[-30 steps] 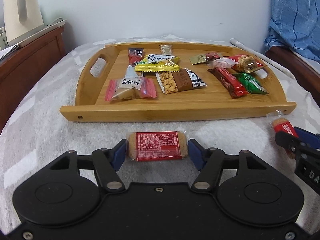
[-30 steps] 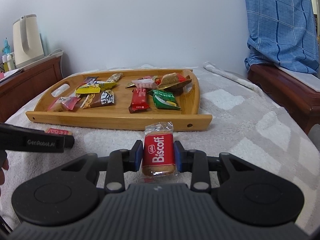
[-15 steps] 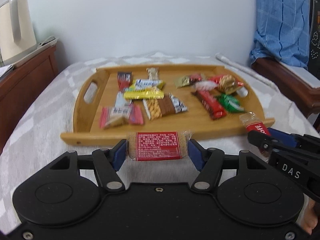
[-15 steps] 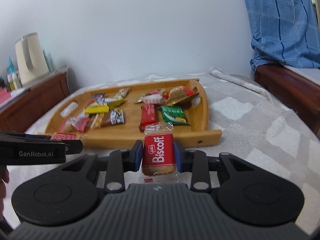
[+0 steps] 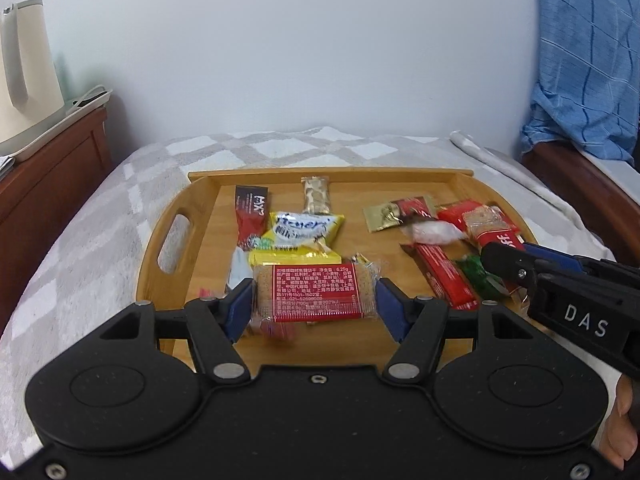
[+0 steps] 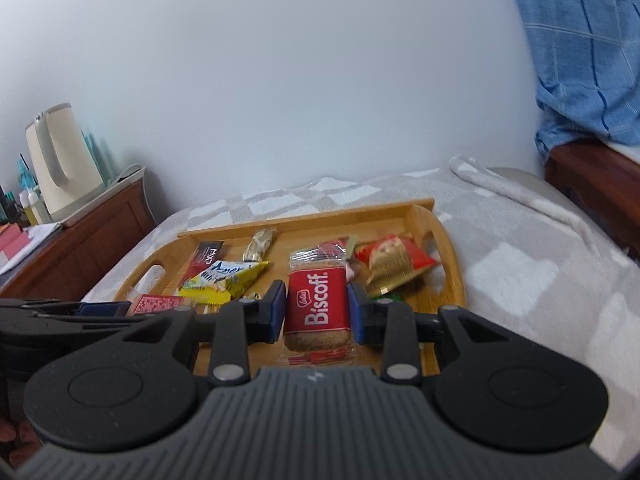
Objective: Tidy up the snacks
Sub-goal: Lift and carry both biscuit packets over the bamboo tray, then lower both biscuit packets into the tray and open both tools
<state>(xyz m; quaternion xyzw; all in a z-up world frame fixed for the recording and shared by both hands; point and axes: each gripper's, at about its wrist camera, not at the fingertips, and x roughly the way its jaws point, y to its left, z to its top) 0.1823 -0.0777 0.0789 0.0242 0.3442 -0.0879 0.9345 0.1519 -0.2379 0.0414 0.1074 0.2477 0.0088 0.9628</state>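
Left gripper (image 5: 315,306) clamped on a red-labelled biscuit packet (image 5: 314,291), gripped across its long ends between the blue pads, jaws roughly half open around it. The packet hangs over the near edge of the wooden tray (image 5: 148,258), above the loose snacks. Right gripper (image 6: 316,314) nearly closed on a Biscoff biscuit (image 6: 317,308), held upright by its narrow sides, also over the tray's near part. Tray sits on a grey-and-white checked blanket (image 5: 100,216). On the tray, left wrist view: dark red sachet (image 5: 250,216), yellow-and-white packet (image 5: 306,232), yellow bar (image 5: 294,257) just in front of it, nut bar (image 5: 317,197) at the back, gold sachet (image 5: 382,216), white twisted candy (image 5: 434,232), long red bar (image 5: 444,276), green packet (image 5: 476,276). The right gripper's body, marked DAS, crosses in from the right in that view and covers part of the green packet and the tray's right rim. In the right wrist view the left gripper's arm covers the tray's near-left corner. Cream kettle (image 6: 64,160) on a wooden cabinet (image 6: 80,252) to the left; blue checked cloth (image 6: 592,48) hanging at right. A fingertip (image 5: 622,420) shows at the lower right edge.
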